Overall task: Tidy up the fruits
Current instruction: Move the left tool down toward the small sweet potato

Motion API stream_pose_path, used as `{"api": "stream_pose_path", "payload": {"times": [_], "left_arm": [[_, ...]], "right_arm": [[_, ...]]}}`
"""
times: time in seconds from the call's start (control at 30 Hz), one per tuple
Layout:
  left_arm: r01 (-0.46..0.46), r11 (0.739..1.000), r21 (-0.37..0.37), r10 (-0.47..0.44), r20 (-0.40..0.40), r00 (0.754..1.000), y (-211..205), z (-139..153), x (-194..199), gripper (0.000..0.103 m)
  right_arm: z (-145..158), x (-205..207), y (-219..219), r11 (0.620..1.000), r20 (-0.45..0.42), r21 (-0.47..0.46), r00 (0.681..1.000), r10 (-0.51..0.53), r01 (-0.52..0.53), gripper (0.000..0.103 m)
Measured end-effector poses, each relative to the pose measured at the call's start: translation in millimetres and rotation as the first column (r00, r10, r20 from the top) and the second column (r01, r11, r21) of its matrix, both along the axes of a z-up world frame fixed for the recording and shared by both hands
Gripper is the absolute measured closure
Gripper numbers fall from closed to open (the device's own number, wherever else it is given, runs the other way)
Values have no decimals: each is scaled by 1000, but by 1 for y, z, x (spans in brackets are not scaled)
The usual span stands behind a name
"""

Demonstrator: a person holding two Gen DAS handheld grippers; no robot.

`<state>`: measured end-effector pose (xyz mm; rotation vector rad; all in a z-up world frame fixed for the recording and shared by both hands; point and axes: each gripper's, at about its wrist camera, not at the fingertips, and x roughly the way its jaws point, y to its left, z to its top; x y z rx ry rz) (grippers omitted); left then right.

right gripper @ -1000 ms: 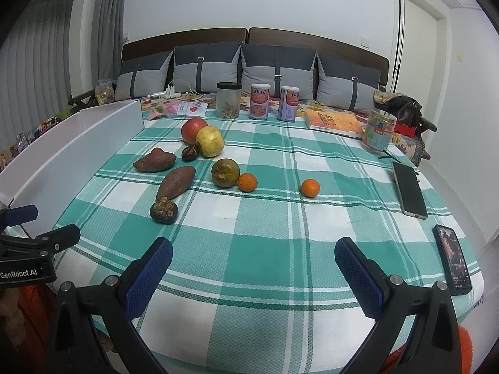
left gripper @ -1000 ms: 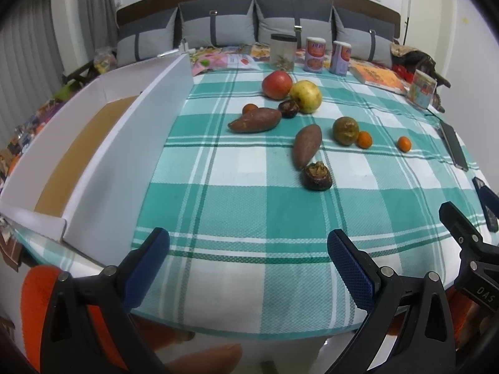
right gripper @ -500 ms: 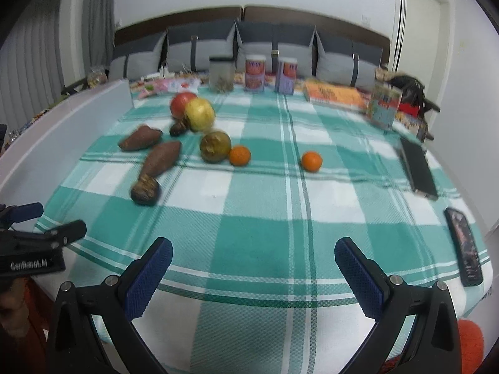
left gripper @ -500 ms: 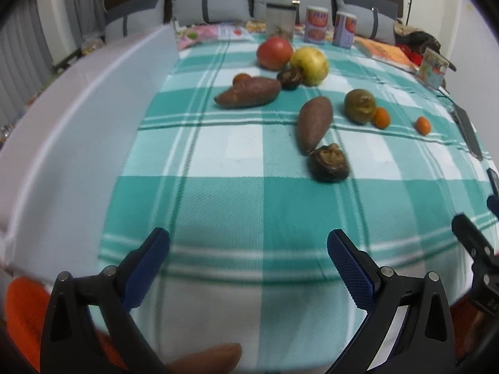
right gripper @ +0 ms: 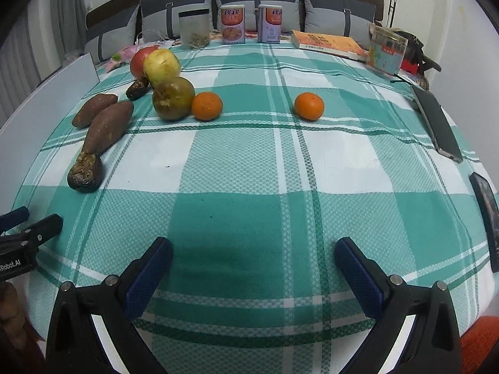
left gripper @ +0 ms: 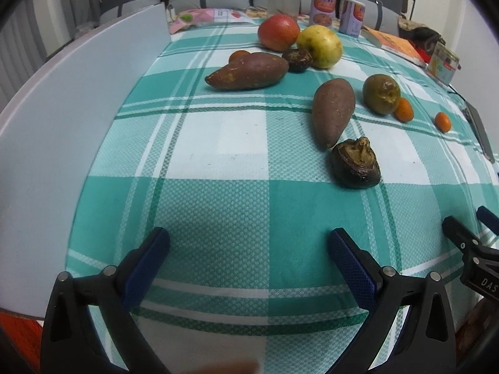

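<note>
Fruits lie loose on a green checked cloth. A dark shrivelled fruit is nearest my left gripper, which is open and empty above the cloth. Behind it lie two sweet potatoes, a green-brown fruit, a red fruit and a yellow fruit. My right gripper is open and empty. Ahead of it are two oranges, the green-brown fruit and the dark fruit.
A white box wall runs along the left edge. Cans, a jar, a book and a carton stand at the back. Two phones lie on the right.
Both grippers have moved forward and lower over the table, so the fruits look nearer. Both stay open and empty. No fruit has moved.
</note>
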<state>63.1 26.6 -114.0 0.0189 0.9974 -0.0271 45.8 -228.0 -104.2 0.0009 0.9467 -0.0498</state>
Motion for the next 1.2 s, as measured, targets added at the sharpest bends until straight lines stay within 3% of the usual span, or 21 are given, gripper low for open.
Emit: {"api": "stream_pose_path", "payload": {"times": [0.63, 0.7, 0.77, 0.9, 1.03, 1.2], "left_arm": [[28, 1000, 5, -28, 39, 999, 1, 0, -6, 0], [42, 999, 3, -42, 7, 999, 2, 1, -2, 0], [75, 997, -30, -77, -75, 994, 4, 7, 12, 2], [145, 972, -185, -155, -44, 987, 10, 42, 42, 2], [253, 934, -253, -283, -93, 954, -16, 57, 84, 2], [307, 940, -147, -325, -123, 938, -53, 44, 113, 3]], "right_arm": [[0, -2, 2, 1000, 11, 1, 1000, 8, -8, 0], [0, -3, 2, 1000, 14, 1, 1000, 10, -10, 0], [-1, -3, 2, 1000, 16, 1, 1000, 12, -12, 0], [-1, -4, 2, 1000, 16, 1, 1000, 11, -11, 0], [-1, -3, 2, 1000, 14, 2, 1000, 11, -11, 0], [-1, -4, 2, 1000, 6, 4, 1000, 18, -18, 0]]}}
